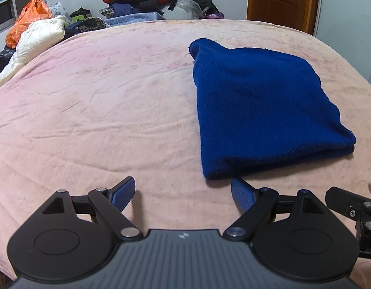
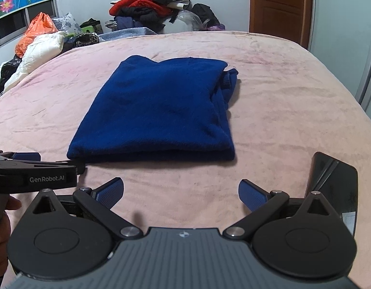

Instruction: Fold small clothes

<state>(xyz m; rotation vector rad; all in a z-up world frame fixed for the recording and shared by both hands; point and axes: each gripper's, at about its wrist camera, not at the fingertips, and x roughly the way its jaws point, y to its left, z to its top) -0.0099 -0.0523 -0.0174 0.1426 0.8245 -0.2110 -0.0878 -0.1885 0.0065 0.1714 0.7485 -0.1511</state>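
sweater: the blue sweater sits on the pink bedspread as a tidy flat rectangle, layers stacked. From the right wrist view it's dead ahead at 12 o'clock; from the left wrist view it's off toward 1 o'clock.

folds so far: looks like most of the job is done tbh. Doubled-over edge along the near side, bulk squared off.

loose bit: at about 2 o'clock of the sweater in the right view there's a bunched strip, maybe a sleeve or hem, poking out past the far right edge. Can't tell which it is.

left gripper: the left gripper has its jaws spread wide with nothing between them, hovering over the bedspread just short of the sweater's near left corner. Not touching it as far as I can see.

right gripper: the right gripper is also spread wide and empty, near edge of the sweater a bit ahead of it.

what's left: my guess is either tuck that stray bit in or do one last fold in half, then move on. Could also be finished already.

background: pile of clothes at 12 o'clock past the bed, orange bag at 10 o'clock, wooden door at 1 o'clock. Possibly more to fold in that pile, just guessing.
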